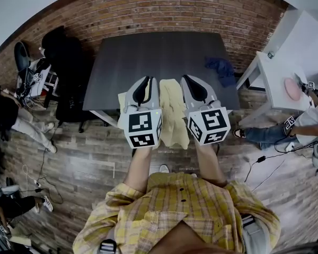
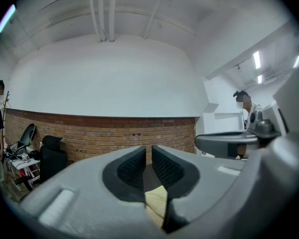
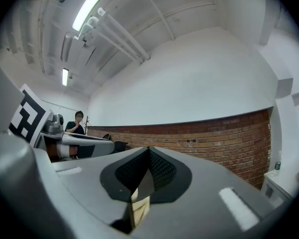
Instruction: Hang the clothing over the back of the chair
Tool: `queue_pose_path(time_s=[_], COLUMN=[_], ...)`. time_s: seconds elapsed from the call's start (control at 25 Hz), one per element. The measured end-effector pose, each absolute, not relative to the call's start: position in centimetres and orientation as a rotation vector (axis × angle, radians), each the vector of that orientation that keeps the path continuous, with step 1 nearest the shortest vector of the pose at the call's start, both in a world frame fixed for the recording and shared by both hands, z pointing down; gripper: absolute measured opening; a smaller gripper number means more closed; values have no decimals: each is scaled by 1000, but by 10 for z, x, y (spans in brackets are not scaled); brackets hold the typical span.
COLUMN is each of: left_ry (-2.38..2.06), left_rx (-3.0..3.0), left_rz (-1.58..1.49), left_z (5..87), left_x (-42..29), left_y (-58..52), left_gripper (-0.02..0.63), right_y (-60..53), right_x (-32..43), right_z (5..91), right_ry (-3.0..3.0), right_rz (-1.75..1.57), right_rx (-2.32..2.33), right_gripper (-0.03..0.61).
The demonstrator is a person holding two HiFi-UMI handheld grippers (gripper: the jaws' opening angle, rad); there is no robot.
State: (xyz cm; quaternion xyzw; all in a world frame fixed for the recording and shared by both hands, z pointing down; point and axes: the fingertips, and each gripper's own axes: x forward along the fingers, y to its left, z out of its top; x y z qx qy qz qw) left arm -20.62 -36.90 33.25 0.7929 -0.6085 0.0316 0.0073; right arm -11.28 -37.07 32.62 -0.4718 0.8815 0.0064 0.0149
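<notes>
Just off the near edge of the desk, above the floor, I am holding the pale yellow clothing up between my two grippers. My left gripper is pinching one side of it, its jaws nearly together on the fabric. My right gripper is clamping the other side, its jaws pressed tight on a fold. So the pickup looks done to me. The black chair is standing well apart, past the desk's left edge, with nothing yellow over its back, so carrying the clothing across and draping it are left. A blue cloth is lying near the desk's right edge.
</notes>
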Motion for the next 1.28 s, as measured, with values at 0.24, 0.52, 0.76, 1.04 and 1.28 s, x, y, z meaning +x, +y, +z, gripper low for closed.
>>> queue_pose_path(time_s=[0.24, 0.52, 0.76, 1.04, 1.28], left_ry=[-1904, -1916, -1929, -1947, -1953], left_rx=[2493, 2496, 2494, 2482, 2490], left_rz=[87, 78, 63, 59, 72], left_z=[326, 325, 323, 325, 328], left_x=[-192, -173, -165, -161, -154], left_y=[-350, -333, -316, -302, -292], left_gripper=[20, 3, 2, 2, 2], right_y=[-352, -335, -321, -306, -296], right_x=[-105, -92, -88, -82, -80], right_z=[321, 316, 313, 309, 313], right_ry=[2751, 2748, 2747, 2724, 2717], right_rz=[47, 69, 53, 36, 26], right_rx=[-1451, -1411, -1358, -1329, -1322], right_gripper=[-3, -5, -5, -3, -4])
